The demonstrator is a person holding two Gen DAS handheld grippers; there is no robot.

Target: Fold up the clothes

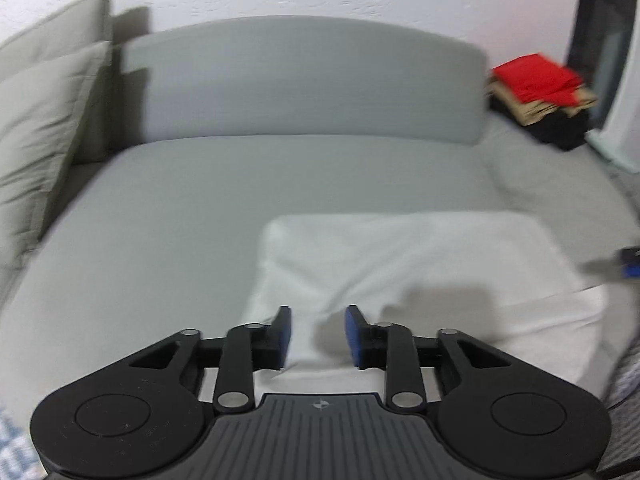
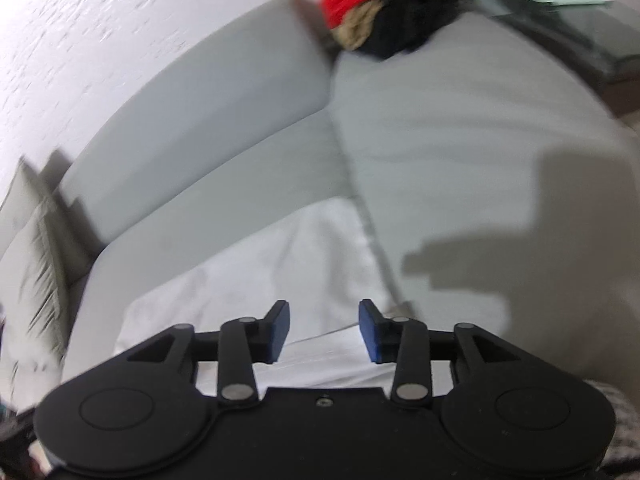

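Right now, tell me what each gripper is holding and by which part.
Nothing is held. The left gripper and right gripper both have their jaws apart above the folded white garment on the grey sofa, pads clear of the cloth.

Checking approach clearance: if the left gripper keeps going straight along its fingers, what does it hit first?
Most likely the white garment lying on the grey sofa seat. The left gripper, jaws open and empty, points down onto it; depth is unclear.

White garment (image 1: 408, 264); grey sofa (image 1: 168, 216); red, tan, black folded stack (image 1: 540, 96)
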